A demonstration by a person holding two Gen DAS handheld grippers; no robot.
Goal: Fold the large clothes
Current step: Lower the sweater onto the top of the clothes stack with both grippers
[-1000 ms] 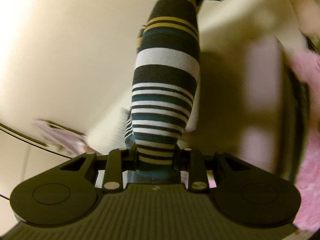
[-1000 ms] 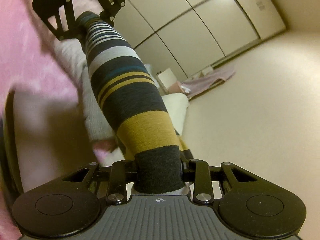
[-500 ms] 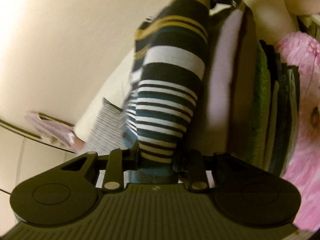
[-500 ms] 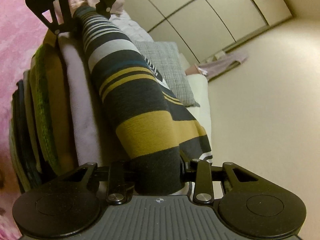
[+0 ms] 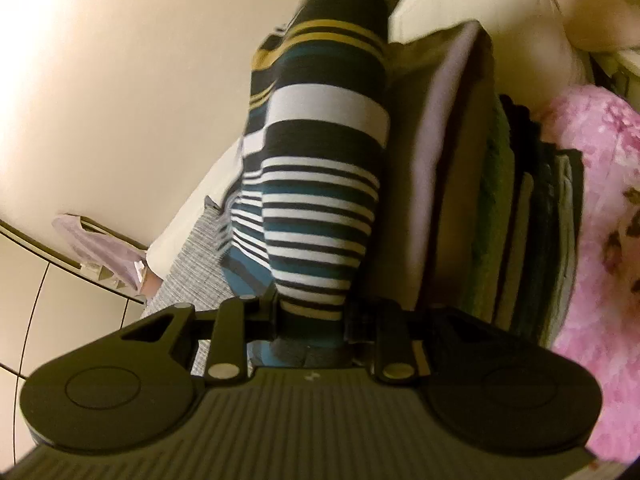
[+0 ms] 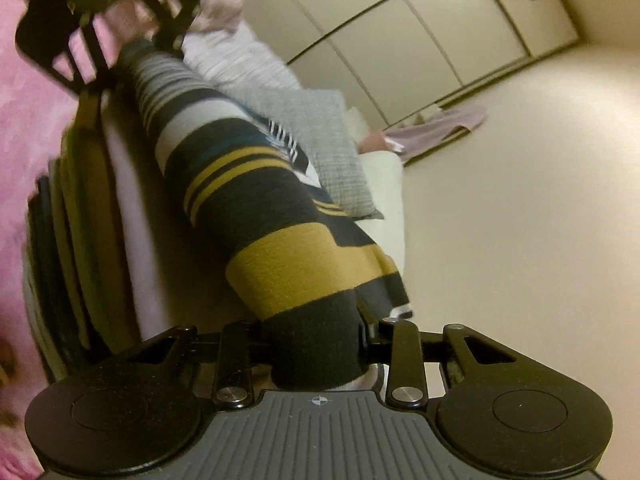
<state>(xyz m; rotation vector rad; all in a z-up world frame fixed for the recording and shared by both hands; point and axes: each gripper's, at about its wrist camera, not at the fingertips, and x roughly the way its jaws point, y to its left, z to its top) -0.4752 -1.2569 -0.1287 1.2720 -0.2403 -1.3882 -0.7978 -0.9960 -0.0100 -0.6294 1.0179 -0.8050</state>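
Stretching between both grippers, the striped garment (image 5: 320,184) runs as a bunched band from one set of tongs to the other. Left gripper (image 5: 312,316): jaws narrow, pinched on the end with thin white, teal and dark stripes. Right gripper (image 6: 316,344): jaws narrow, pinched on the dark end just past a broad mustard stripe. In the right wrist view the left gripper shows blurred at the far end of the band, upper left.

The garment lies along the edge of a pile of folded clothes (image 6: 76,240), touching its mauve top layer (image 5: 444,168); green and dark layers sit behind that. Loose striped cloth hangs off the band on the side away from the pile.

A grey woven cushion (image 6: 320,148) rests near the garment on a cream surface (image 6: 384,184). Pink fuzzy blanket (image 5: 600,240) lies beyond the pile. A lilac cloth (image 6: 444,124) sits well apart by the panelled doors (image 6: 420,36).
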